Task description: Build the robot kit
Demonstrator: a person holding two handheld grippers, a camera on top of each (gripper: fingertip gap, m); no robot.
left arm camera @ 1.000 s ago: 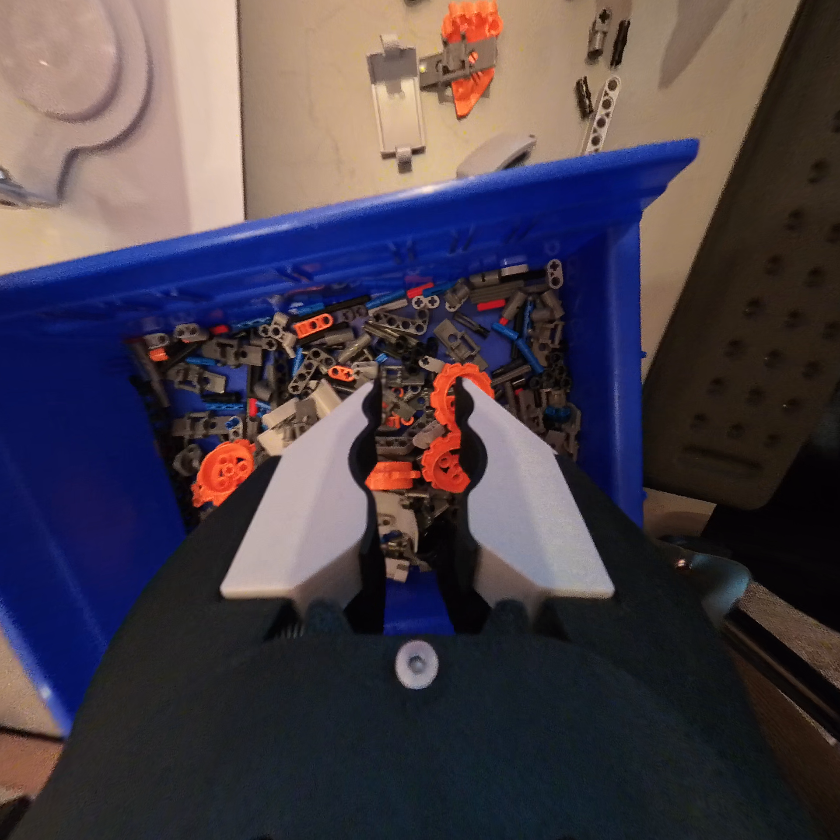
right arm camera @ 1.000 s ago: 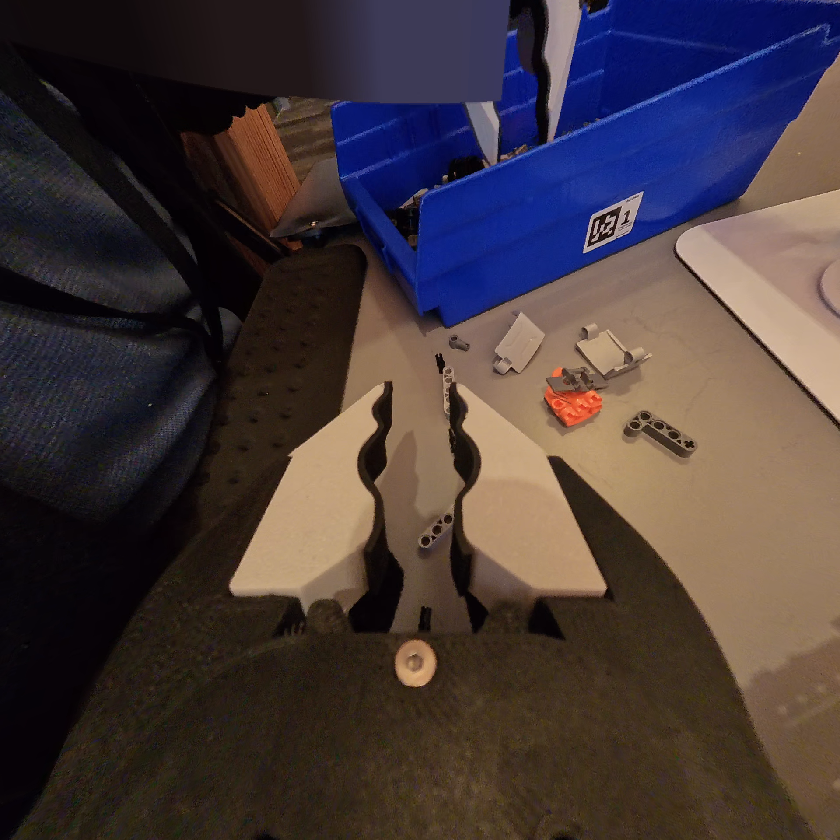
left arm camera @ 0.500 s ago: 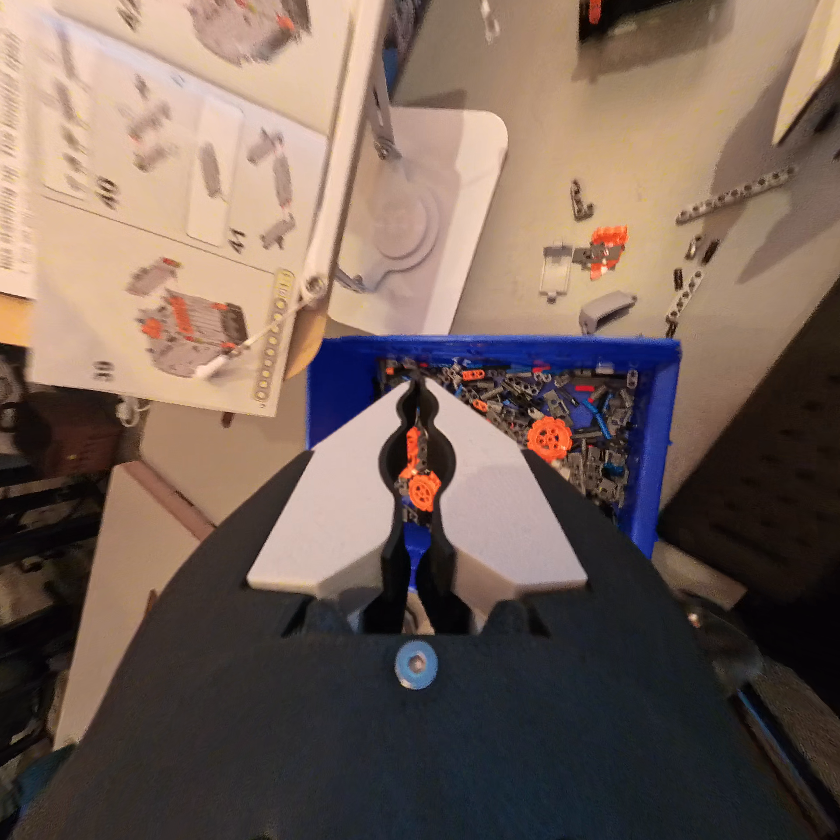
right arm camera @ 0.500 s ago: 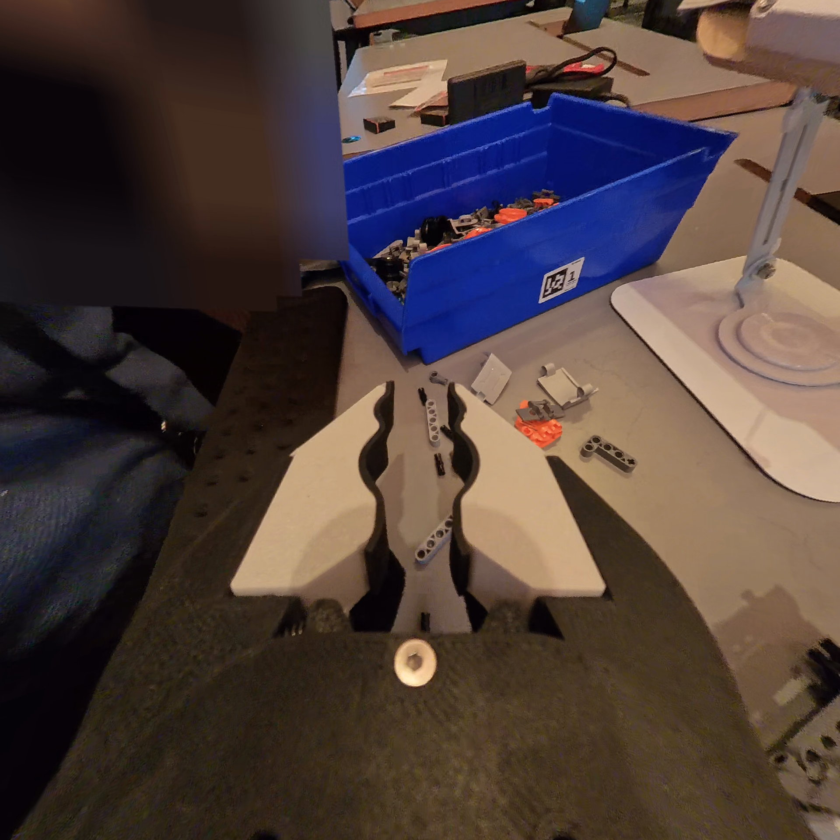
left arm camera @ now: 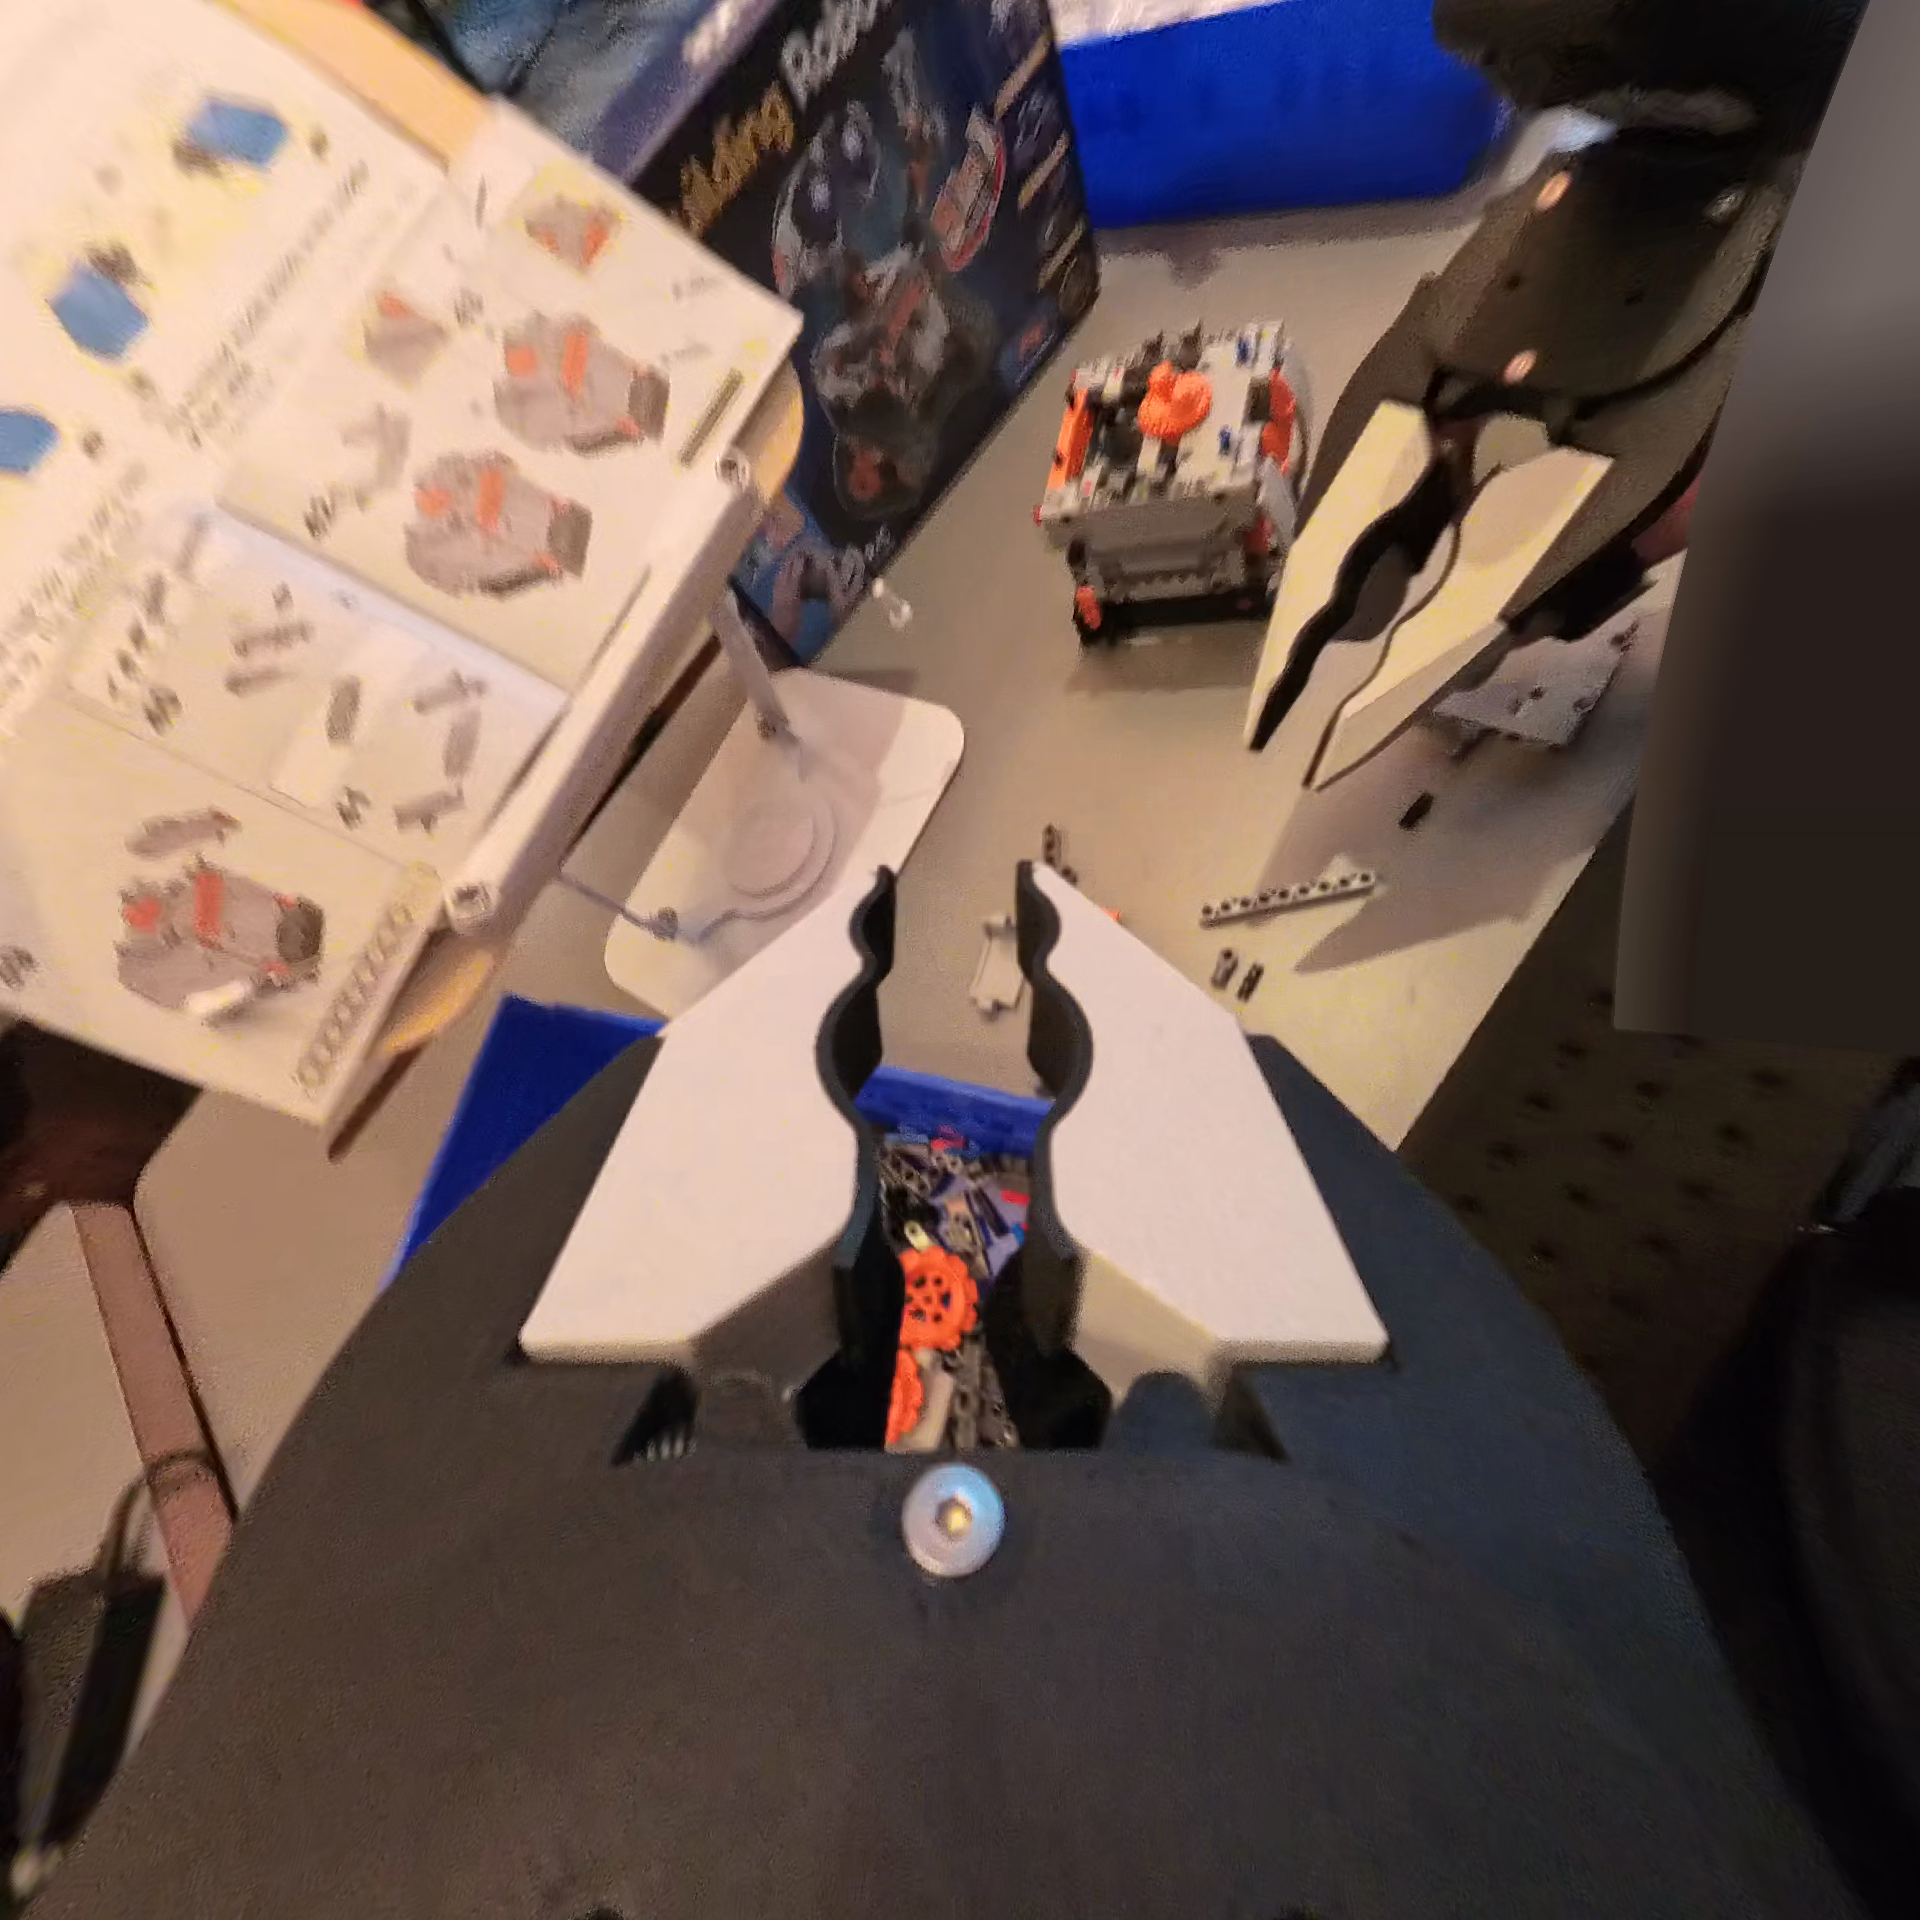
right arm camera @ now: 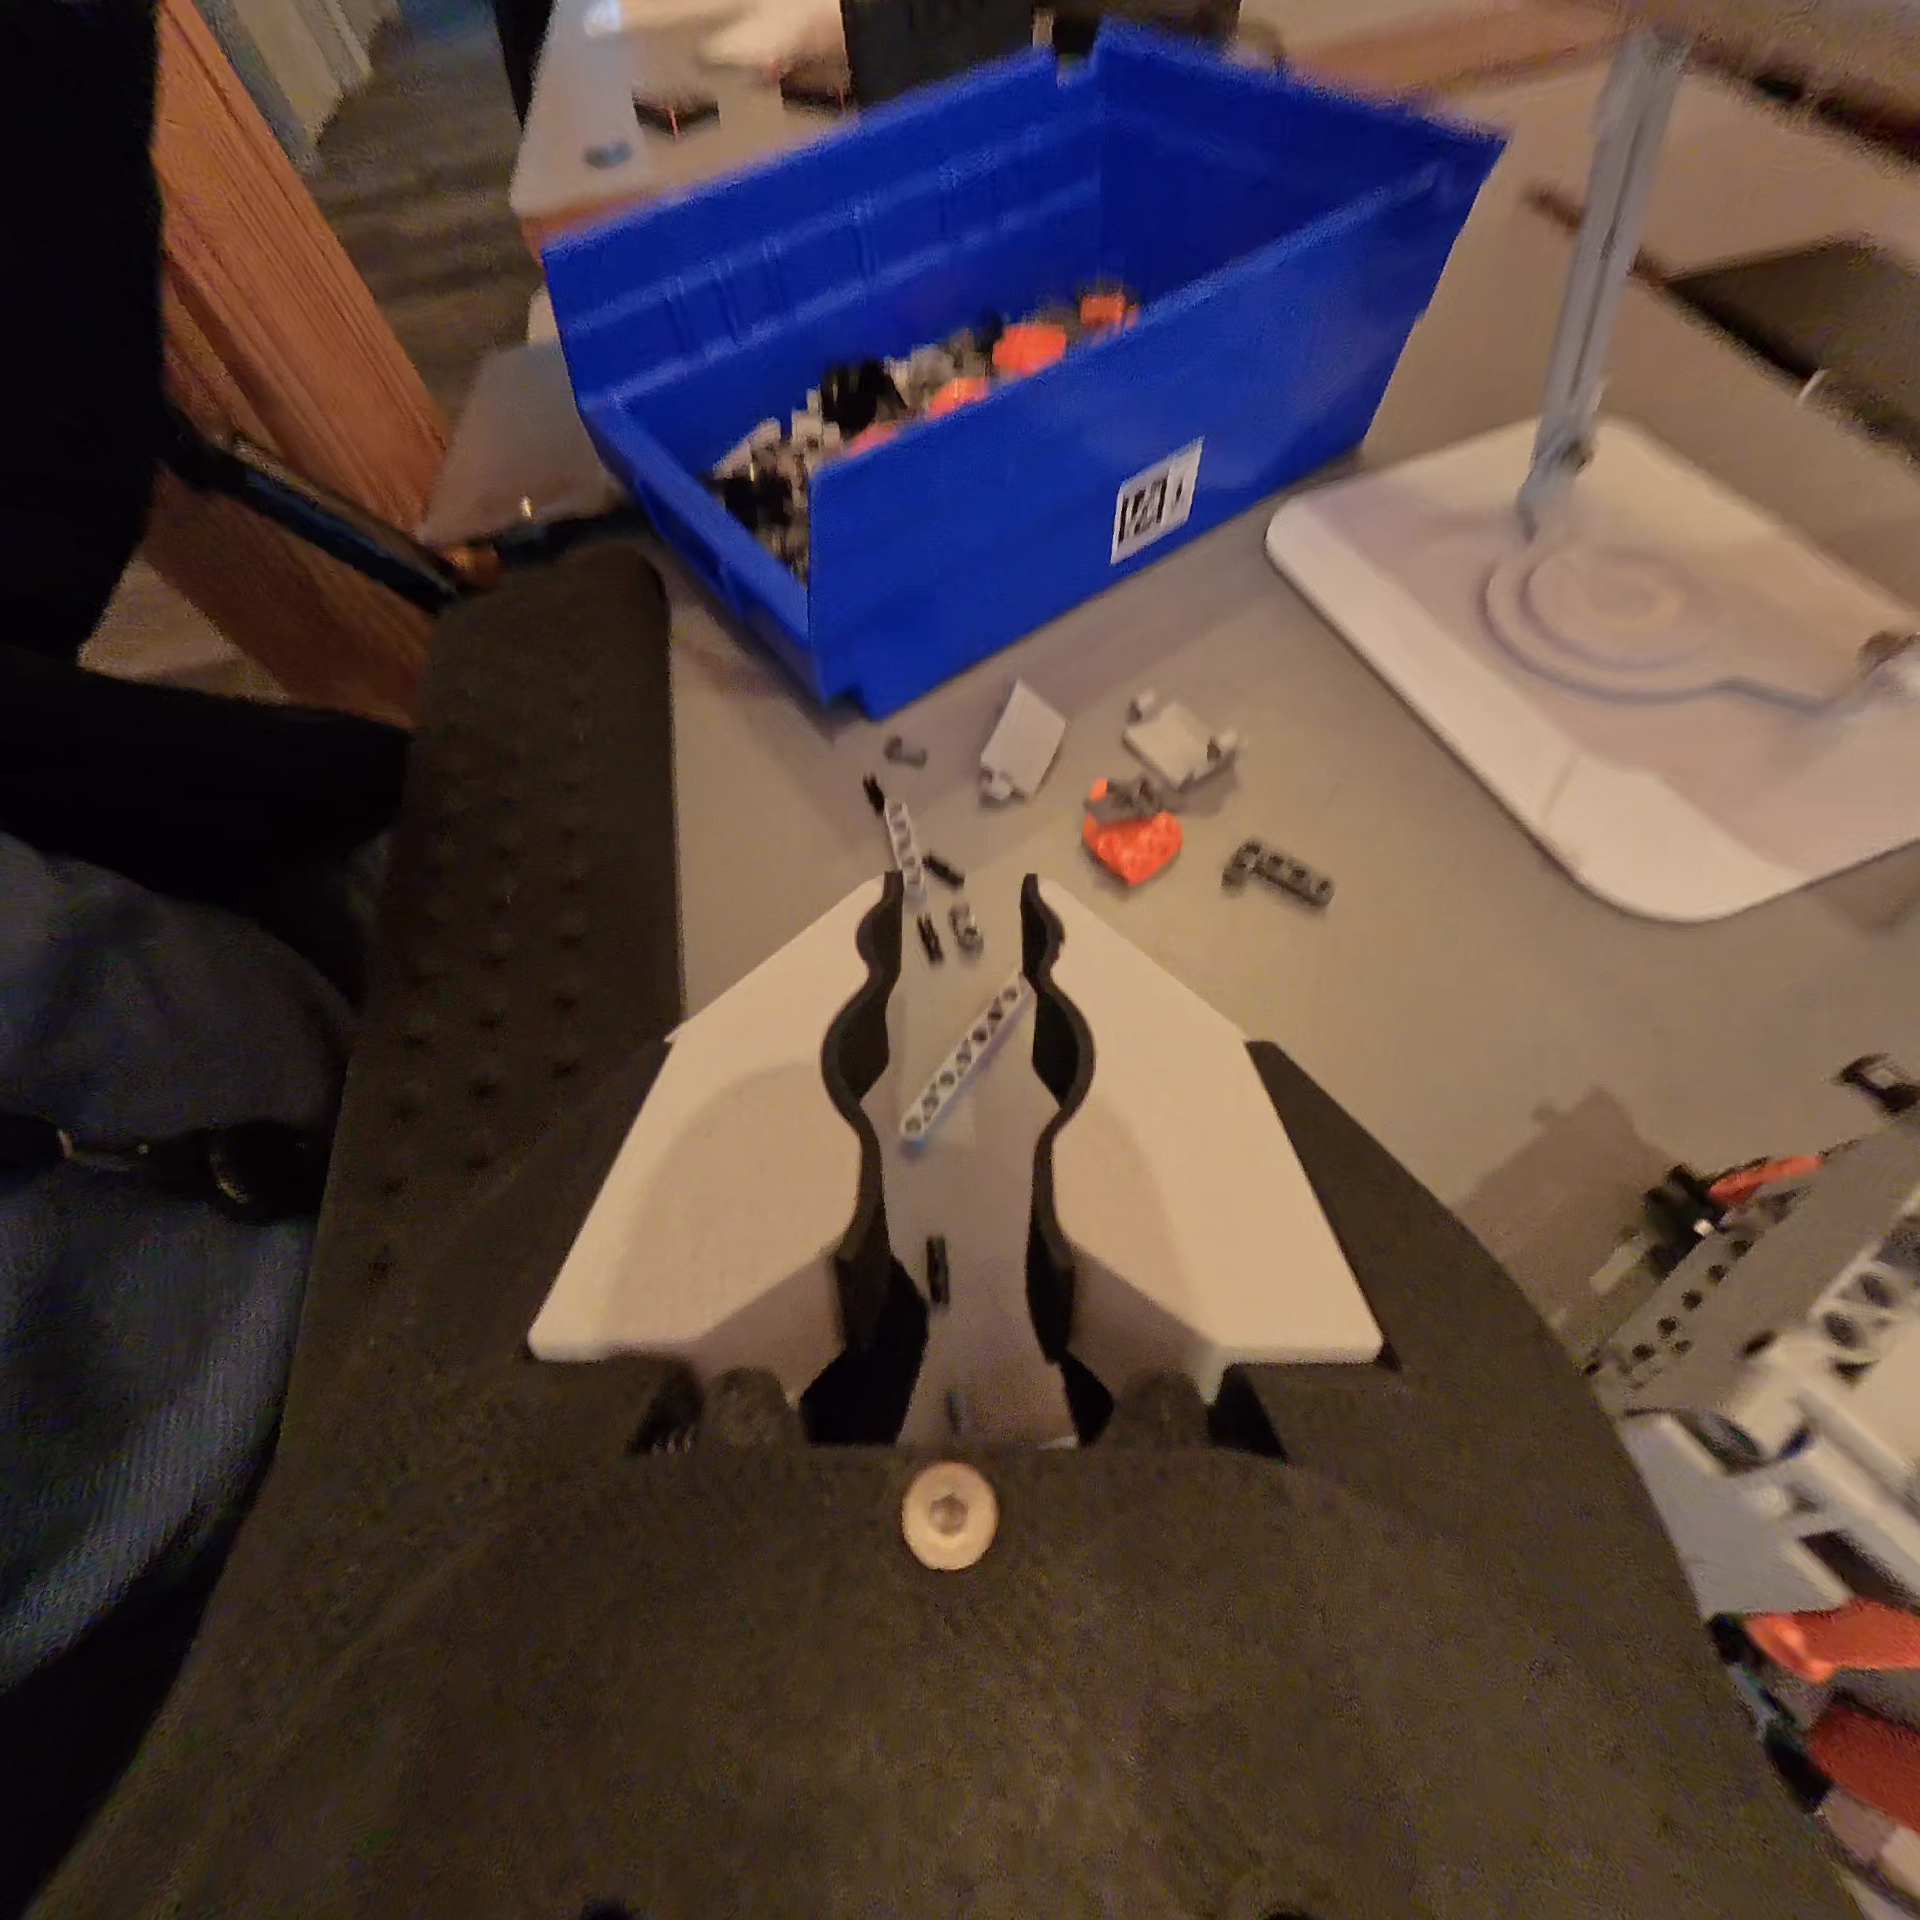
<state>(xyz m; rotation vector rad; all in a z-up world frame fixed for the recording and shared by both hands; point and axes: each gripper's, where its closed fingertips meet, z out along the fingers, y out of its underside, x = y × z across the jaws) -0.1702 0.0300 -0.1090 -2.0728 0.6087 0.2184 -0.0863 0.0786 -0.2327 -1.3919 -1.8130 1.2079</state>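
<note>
My left gripper (left arm camera: 956, 883) is open and empty, held high above the blue bin (left arm camera: 520, 1091). An orange gear (left arm camera: 935, 1309) and small grey parts in the bin show between its fingers. My right gripper (right arm camera: 958, 888) is open and empty above the grey table. A light grey beam (right arm camera: 966, 1060) and small black pins (right arm camera: 940, 935) lie on the table under its fingers. The right gripper also shows in the left wrist view (left arm camera: 1294, 758), pointing down at the table. The bin (right arm camera: 1039, 499) stands beyond it.
A partly built grey and orange model (left arm camera: 1174, 488) stands on the table, also at lower right (right arm camera: 1766, 1351). An instruction booklet (left arm camera: 312, 520) sits on a white stand (right arm camera: 1610, 675). Loose parts: orange piece (right arm camera: 1132, 842), grey panels (right arm camera: 1023, 743), dark beam (right arm camera: 1278, 873). A black perforated mat (right arm camera: 530, 831) lies left. One gripper's finger ends stand about 15 cm off the other's.
My left gripper rose out of the bin, was shut half a second ago, and is now open and tilted up across the table. My right gripper stayed open and drew back slightly.
</note>
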